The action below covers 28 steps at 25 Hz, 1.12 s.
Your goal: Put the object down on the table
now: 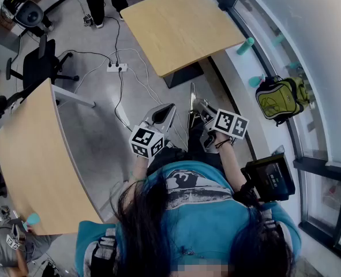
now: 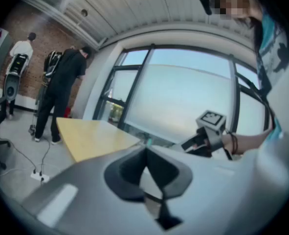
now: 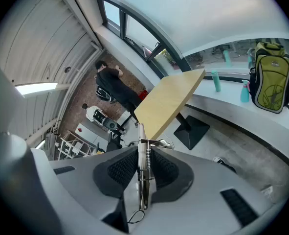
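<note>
My right gripper (image 3: 143, 150) is shut on a thin flat metal tool with a spring (image 3: 143, 177), which stands on edge between the pads and pokes out past the fingertips. In the head view the metal tool (image 1: 192, 96) rises from the right gripper (image 1: 198, 108), held in the air over the floor, short of the light wooden table (image 1: 182, 27). That table (image 3: 171, 102) lies ahead and below the tool. Beside the right one, my left gripper (image 1: 170, 111) is shut with nothing between its jaws (image 2: 145, 153). The right gripper's marker cube (image 2: 211, 119) shows in the left gripper view.
A second wooden table (image 1: 32, 160) stands at the left. A green backpack (image 1: 280, 98) and teal bottles (image 1: 245, 45) sit on the window ledge at the right. A power strip (image 1: 117, 67) with cables lies on the floor. A person in black (image 2: 61, 92) stands beyond the table.
</note>
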Each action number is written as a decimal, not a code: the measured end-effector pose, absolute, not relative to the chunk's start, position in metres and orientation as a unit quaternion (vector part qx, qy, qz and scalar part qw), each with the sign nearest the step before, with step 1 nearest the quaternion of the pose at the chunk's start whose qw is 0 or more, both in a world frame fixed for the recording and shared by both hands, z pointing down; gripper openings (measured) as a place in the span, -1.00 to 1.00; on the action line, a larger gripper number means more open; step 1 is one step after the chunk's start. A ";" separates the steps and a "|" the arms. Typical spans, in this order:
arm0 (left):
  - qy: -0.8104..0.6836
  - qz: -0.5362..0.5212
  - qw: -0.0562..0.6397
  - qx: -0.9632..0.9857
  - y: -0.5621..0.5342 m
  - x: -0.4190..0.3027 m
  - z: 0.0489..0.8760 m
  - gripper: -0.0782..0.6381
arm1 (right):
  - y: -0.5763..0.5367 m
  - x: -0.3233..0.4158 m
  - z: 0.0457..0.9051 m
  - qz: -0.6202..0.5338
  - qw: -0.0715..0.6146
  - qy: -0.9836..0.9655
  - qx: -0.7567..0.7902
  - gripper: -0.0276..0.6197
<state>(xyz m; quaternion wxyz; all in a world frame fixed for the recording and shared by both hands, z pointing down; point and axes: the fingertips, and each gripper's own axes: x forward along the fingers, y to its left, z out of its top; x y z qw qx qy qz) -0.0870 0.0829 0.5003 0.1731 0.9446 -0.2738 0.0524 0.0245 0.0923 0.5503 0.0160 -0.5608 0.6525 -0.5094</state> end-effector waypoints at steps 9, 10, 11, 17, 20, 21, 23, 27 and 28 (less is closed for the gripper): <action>-0.308 0.076 0.150 0.936 0.006 -0.033 0.507 -0.77 | -0.009 0.091 0.560 -0.509 0.012 0.666 -0.545 -0.65; -0.316 0.071 0.154 0.933 -0.007 -0.027 0.505 -0.77 | -0.023 0.098 0.558 -0.508 0.009 0.670 -0.541 -0.65; -0.325 0.066 0.158 0.930 -0.021 -0.021 0.503 -0.77 | -0.037 0.106 0.556 -0.507 0.005 0.674 -0.537 -0.65; -0.378 0.058 0.166 0.909 -0.103 0.018 0.504 -0.77 | -0.114 0.159 0.559 -0.506 -0.024 0.693 -0.512 -0.65; -0.407 0.053 0.171 0.896 -0.131 0.033 0.503 -0.77 | -0.142 0.177 0.565 -0.512 -0.036 0.703 -0.491 -0.65; -0.416 0.051 0.174 0.891 -0.137 0.035 0.503 -0.77 | -0.150 0.181 0.567 -0.514 -0.040 0.707 -0.485 -0.65; -0.430 0.051 0.178 0.884 -0.146 0.038 0.502 -0.77 | -0.167 0.184 0.571 -0.517 -0.047 0.711 -0.473 -0.65; -0.441 0.071 0.181 0.876 -0.158 0.041 0.505 -0.77 | -0.202 0.185 0.580 -0.522 -0.057 0.715 -0.461 -0.65; -0.445 0.073 0.182 0.874 -0.161 0.039 0.506 -0.77 | -0.211 0.185 0.582 -0.522 -0.059 0.716 -0.459 -0.65</action>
